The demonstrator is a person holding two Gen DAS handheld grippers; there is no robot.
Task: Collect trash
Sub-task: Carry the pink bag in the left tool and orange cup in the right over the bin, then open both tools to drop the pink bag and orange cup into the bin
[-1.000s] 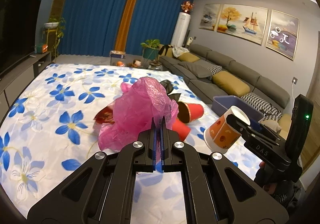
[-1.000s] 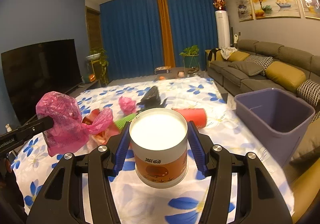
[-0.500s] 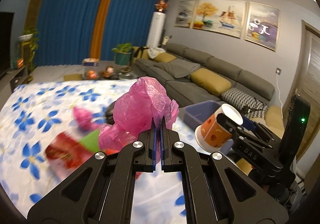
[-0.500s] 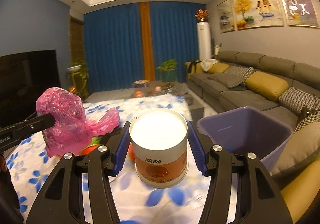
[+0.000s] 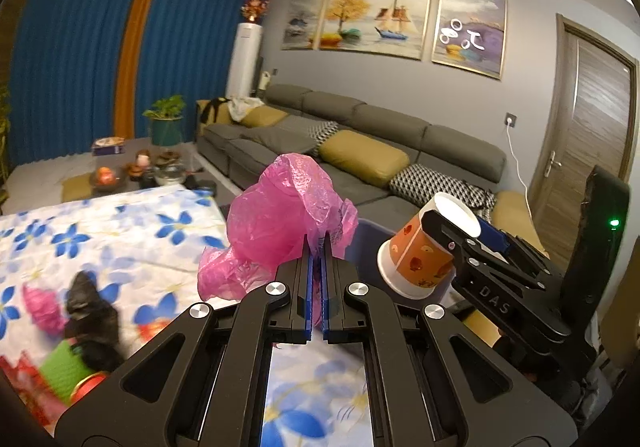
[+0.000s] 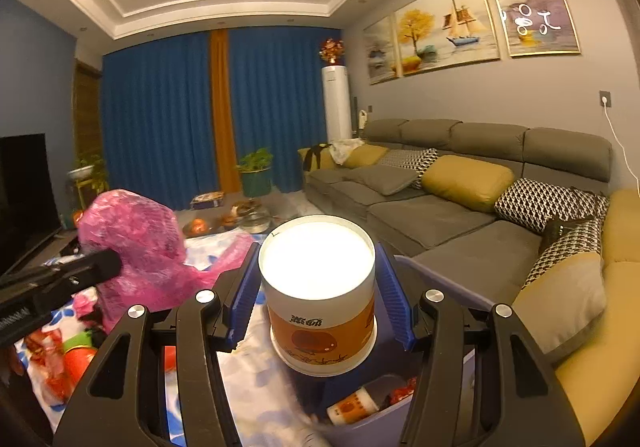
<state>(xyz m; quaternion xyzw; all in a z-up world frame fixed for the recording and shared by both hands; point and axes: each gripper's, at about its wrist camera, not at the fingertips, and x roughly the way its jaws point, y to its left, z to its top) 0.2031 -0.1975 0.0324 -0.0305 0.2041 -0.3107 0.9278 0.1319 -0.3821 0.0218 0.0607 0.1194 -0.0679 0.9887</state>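
Observation:
My left gripper [image 5: 319,247] is shut on a crumpled pink plastic bag [image 5: 280,231] and holds it in the air past the table's right edge; the bag also shows in the right wrist view [image 6: 136,247]. My right gripper [image 6: 318,283] is shut on an orange and white paper cup [image 6: 320,291], held over the purple bin [image 6: 440,283]. The cup also shows in the left wrist view [image 5: 428,247], tilted. Inside the bin lie a cup [image 6: 352,405] and some red trash.
The table with the blue flower cloth [image 5: 100,231] carries more trash at the left: a black scrap [image 5: 90,307], a small pink bag [image 5: 42,307], a green piece [image 5: 64,367] and red pieces [image 6: 76,363]. A grey sofa [image 6: 460,207] stands behind the bin.
Both grippers have swung right, away from the table and toward the bin, each keeping its load. The bin now lies right under the right gripper.

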